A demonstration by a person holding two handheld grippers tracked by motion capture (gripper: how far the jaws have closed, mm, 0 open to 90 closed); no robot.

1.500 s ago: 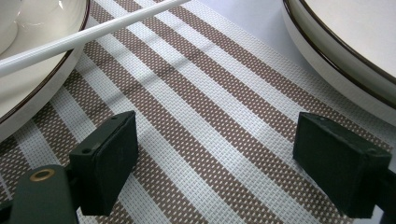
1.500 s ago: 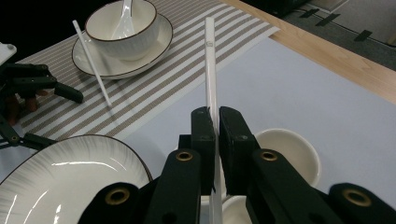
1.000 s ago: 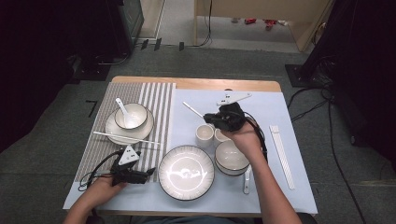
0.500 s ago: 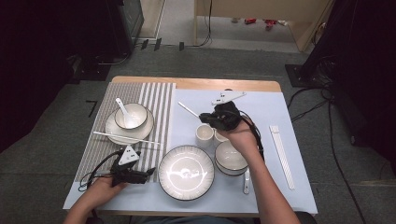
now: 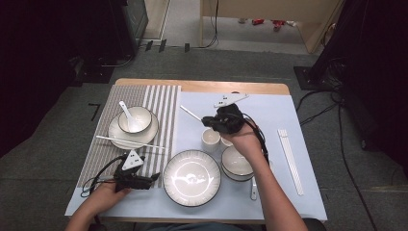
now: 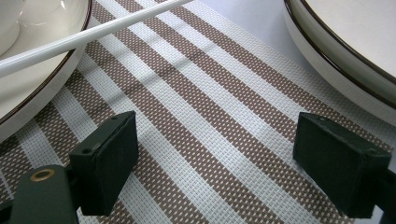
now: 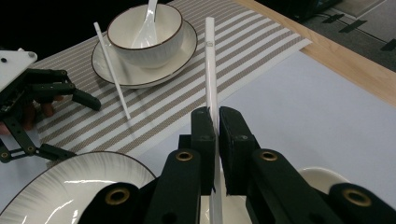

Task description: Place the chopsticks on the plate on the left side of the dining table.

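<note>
One white chopstick [image 7: 211,60], clamped in the right gripper [image 7: 217,122], points away toward the striped mat [image 7: 187,88].

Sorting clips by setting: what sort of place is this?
Probably a lab or studio mock-up of a dining table, not a home: a small table set with a striped placemat and plate, standing on grey carpet amid trailing cables.

We see a grey carpet floor [image 5: 62,159] around a wooden table [image 5: 202,85]. At far centre stands pale wooden furniture [image 5: 269,9], with cables [image 5: 332,106] trailing on the right. The far left lies in dark shadow.
</note>
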